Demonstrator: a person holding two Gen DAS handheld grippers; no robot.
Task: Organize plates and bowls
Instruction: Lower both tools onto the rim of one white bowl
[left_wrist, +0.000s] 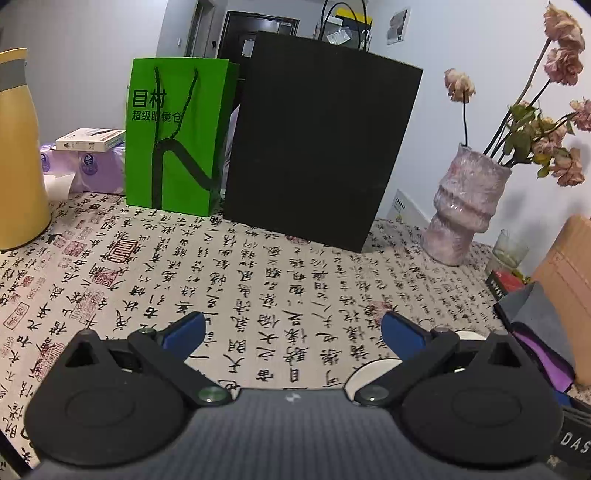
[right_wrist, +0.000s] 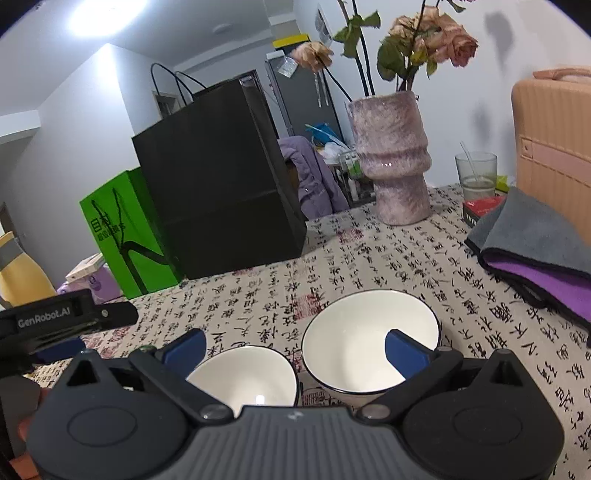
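Note:
In the right wrist view two white bowls with dark rims sit side by side on the calligraphy tablecloth (right_wrist: 369, 258): a larger bowl (right_wrist: 354, 343) and a smaller bowl (right_wrist: 243, 380) to its left. My right gripper (right_wrist: 295, 347) is open above them, its right fingertip over the larger bowl. In the left wrist view my left gripper (left_wrist: 291, 332) is open and empty over the tablecloth (left_wrist: 258, 266). A white bowl rim (left_wrist: 373, 373) shows behind its right finger. The left gripper's body (right_wrist: 62, 317) shows at the left of the right wrist view.
A black paper bag (left_wrist: 317, 140) and a green paper bag (left_wrist: 173, 136) stand at the back. A pink vase (left_wrist: 465, 206) with dried roses, a glass (right_wrist: 476, 173), folded grey and purple cloths (right_wrist: 535, 251), a yellow jug (left_wrist: 18, 155) and a peach case (right_wrist: 554, 147) ring the table.

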